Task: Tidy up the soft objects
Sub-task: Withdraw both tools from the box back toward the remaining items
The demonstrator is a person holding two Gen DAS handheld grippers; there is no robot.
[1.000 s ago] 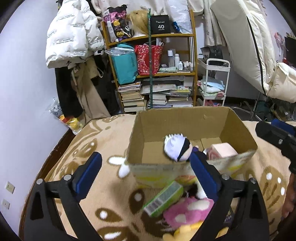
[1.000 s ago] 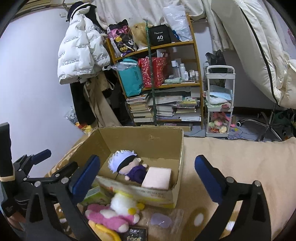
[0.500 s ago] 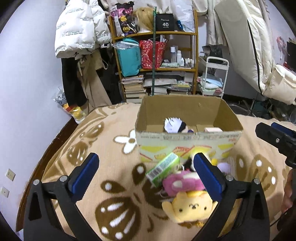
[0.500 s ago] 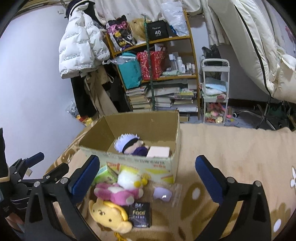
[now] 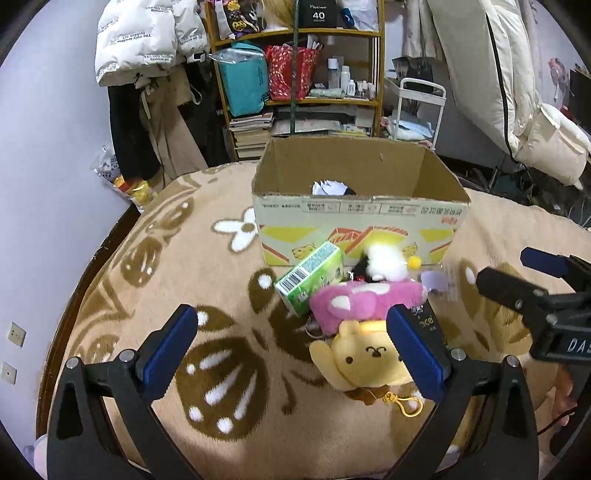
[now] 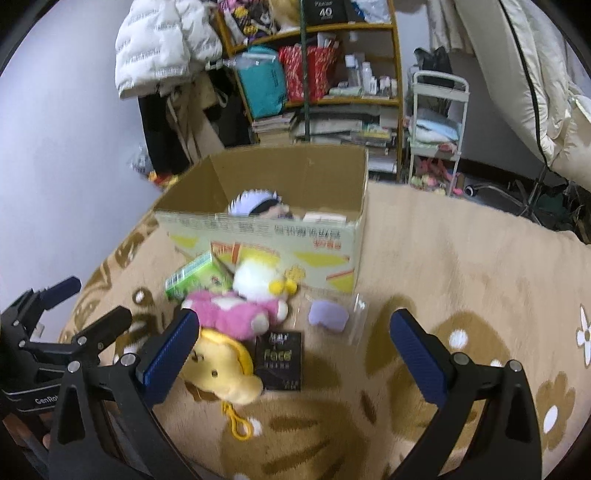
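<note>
blanket (image 5: 147, 295) | on it: cardboard box (image 5: 354, 236), plush toys (image 5: 364, 301), green carton (image 5: 308, 278)

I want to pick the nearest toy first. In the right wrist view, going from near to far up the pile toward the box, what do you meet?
yellow plush → pink plush → white plush → cardboard box, with the white-haired doll inside.

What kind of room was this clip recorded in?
Most likely a lived-in bedroom or a spare room used for storage. A cluttered wooden shelf holds books, bags and bottles, a white puffer jacket hangs on the wall, and the cardboard box sits on a plush patterned blanket.
</note>
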